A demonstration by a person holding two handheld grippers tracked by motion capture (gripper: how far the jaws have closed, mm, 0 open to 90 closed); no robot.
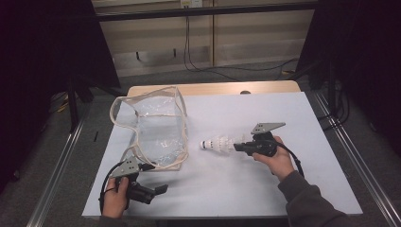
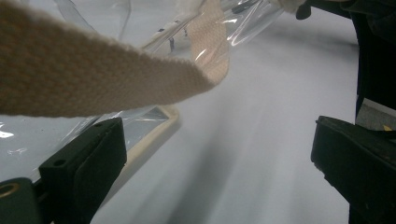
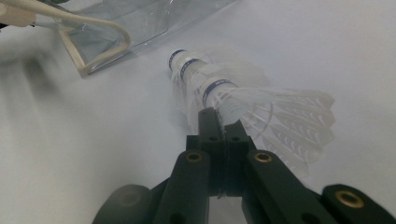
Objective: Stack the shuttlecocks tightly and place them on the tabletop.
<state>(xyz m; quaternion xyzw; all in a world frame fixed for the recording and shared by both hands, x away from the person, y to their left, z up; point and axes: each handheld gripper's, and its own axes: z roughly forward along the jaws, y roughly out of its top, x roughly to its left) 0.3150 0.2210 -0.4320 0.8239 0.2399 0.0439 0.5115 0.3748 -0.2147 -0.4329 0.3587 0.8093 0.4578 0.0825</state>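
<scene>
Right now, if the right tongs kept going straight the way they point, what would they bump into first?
Probably the clear bag. The right tongs, shut on the stacked shuttlecocks, point across the table toward it, though depth is hard to judge.

From above your side, the high view looks forward and down over the whole desk (image 1: 265, 189). Each gripper view skims low across it (very close), both sharing the clear bag (image 2: 140, 126).

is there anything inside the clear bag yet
Nothing solid shows inside the clear bag, just creases and glare. The stacked shuttlecocks lie outside it, pinched by the right gripper. The bag's folded near corner can't be checked.
</scene>
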